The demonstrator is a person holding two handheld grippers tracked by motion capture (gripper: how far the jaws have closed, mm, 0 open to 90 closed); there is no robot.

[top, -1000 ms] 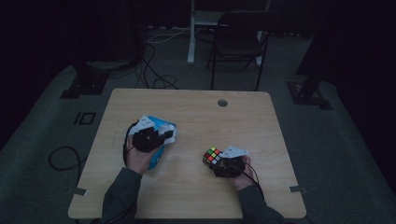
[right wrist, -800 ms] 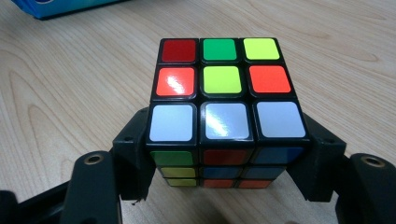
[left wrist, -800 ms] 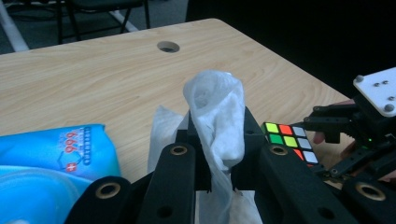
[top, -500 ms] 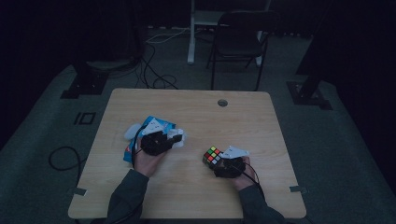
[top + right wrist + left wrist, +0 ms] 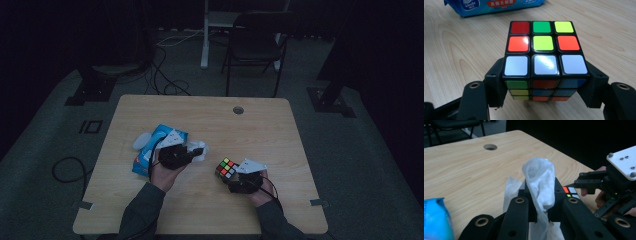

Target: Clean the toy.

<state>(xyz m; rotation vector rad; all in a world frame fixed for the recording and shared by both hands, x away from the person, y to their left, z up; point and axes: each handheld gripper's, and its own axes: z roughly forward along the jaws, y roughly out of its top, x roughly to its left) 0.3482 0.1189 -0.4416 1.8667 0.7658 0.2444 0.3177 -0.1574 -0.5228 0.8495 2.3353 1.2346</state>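
A scrambled puzzle cube [image 5: 544, 57] sits clamped between the black jaws of my right gripper [image 5: 544, 86], its top face showing red, green, yellow, orange and white stickers. From above, the cube [image 5: 226, 168] lies at the table's right-middle with the right gripper [image 5: 236, 177] behind it. My left gripper [image 5: 541, 200] is shut on a crumpled white wipe [image 5: 541, 182] that stands up between its jaws. In the high view the left gripper [image 5: 196, 150] and the wipe [image 5: 200, 151] are left of the cube, beside a blue wipe pack [image 5: 155, 145].
The wooden table [image 5: 250, 130] has a round cable hole [image 5: 238, 110] near its far edge. The blue pack [image 5: 494, 5] lies beyond the cube in the right gripper view. A chair [image 5: 255, 45] and floor cables stand behind the table.
My left hand has carried the wipe rightward, away from the blue pack and toward the cube. The right hand and cube have stayed put.
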